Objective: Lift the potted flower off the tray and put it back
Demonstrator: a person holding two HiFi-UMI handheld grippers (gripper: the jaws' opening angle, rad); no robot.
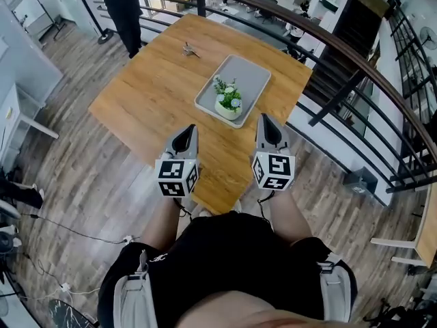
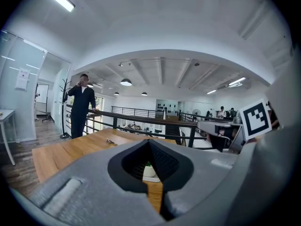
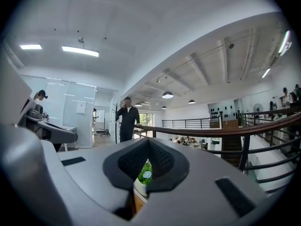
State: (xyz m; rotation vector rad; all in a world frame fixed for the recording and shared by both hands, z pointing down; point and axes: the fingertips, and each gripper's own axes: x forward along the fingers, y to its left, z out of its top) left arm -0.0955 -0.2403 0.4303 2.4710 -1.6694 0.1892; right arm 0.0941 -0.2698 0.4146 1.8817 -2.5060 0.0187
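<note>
My left gripper (image 1: 187, 132) and right gripper (image 1: 265, 120), jaws closed on nothing, hover at the table (image 1: 153, 87) edge, short of the potted flower (image 1: 229, 101) standing on its grey tray (image 1: 251, 74).

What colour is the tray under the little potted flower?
The tray is plain grey, seen best in the head view.

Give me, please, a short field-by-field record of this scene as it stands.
table: wooden, beside a railing
tray: grey, lying on the table
potted flower: upright at the tray's near end
left claw: shut, empty, over the table's near edge
right claw: shut, empty, apart from the pot
small object: on the table beyond the tray
person: standing at the far corner
</note>
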